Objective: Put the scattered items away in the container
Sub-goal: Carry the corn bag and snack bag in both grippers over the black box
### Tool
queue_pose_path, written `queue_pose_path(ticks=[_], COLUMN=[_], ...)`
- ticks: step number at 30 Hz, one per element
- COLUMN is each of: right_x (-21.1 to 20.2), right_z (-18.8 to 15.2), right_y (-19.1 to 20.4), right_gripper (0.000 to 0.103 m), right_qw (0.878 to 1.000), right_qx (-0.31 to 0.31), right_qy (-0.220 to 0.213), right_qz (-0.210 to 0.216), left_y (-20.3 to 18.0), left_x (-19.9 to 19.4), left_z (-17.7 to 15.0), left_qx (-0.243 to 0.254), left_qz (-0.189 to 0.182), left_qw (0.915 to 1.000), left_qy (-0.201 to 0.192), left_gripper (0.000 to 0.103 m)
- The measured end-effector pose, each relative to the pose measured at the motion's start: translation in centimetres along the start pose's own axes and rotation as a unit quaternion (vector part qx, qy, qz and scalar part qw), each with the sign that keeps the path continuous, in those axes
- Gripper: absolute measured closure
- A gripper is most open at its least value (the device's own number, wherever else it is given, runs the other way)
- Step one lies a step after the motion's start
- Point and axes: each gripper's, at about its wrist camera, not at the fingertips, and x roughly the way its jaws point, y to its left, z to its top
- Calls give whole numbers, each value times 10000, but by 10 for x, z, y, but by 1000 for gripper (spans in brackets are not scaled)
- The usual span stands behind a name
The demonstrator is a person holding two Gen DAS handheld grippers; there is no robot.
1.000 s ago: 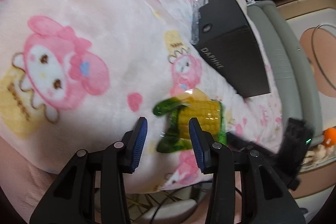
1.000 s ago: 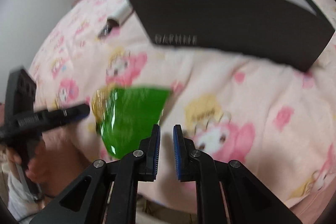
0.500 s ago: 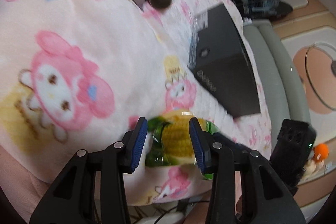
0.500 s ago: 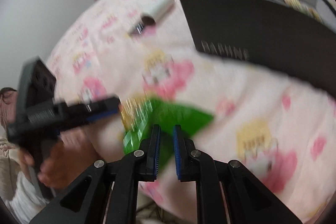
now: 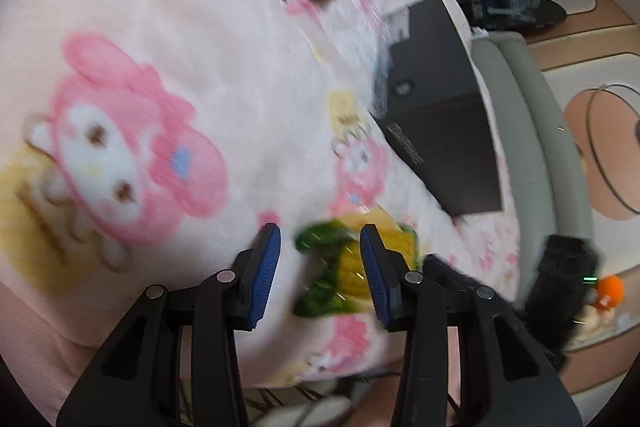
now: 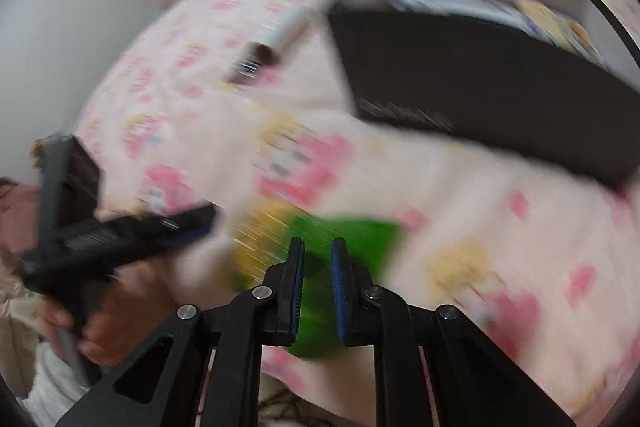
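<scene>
Glossy green-and-yellow corn packet (image 5: 352, 267) lay crinkled on the fleecy pink blanket (image 5: 224, 99), short of the rigid black box (image 5: 440, 115). Right gripper (image 6: 317, 287) pinched its green edge; left gripper (image 5: 320, 271) gaped, packet between its fingers, untouched.

Soft, even indoor light filled both views, bright enough to wash the pink cartoon blanket (image 5: 168, 75) pale, with no hard shadows on it. Motion blur smeared the right wrist view heavily: the black box (image 6: 480, 83) and the green-and-yellow corn packet (image 6: 344, 235) were streaked, while the near gripper fingers (image 6: 296, 291) stayed sharp. Fisheye distortion bent both pictures, with dark vignetted corners.
</scene>
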Motion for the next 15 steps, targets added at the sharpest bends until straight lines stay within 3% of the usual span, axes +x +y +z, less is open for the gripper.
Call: queue_pose_path(ticks=[3,7,13,15], right_x=[1,5,16,15], right_z=[-15,-30,-43,-39], right_y=[-29,-32,-16,-14], right_gripper=[92,92,92,92], right_qw=[9992,9986,9977,9977], right_qx=[322,257,-101,-47], right_qy=[206,450,676,594], right_qz=[-115,-114,33,317], left_y=[1,-2,1,1], left_x=[8,13,11,6], left_z=[-9,-21,-19,-18], left_qx=[-124,-119,-262,-242], left_qz=[-324,-286,-326,-390], left_qw=[9987,9976,9979,9982], left_qy=[371,621,504,382], left_gripper=[62,60,58,58])
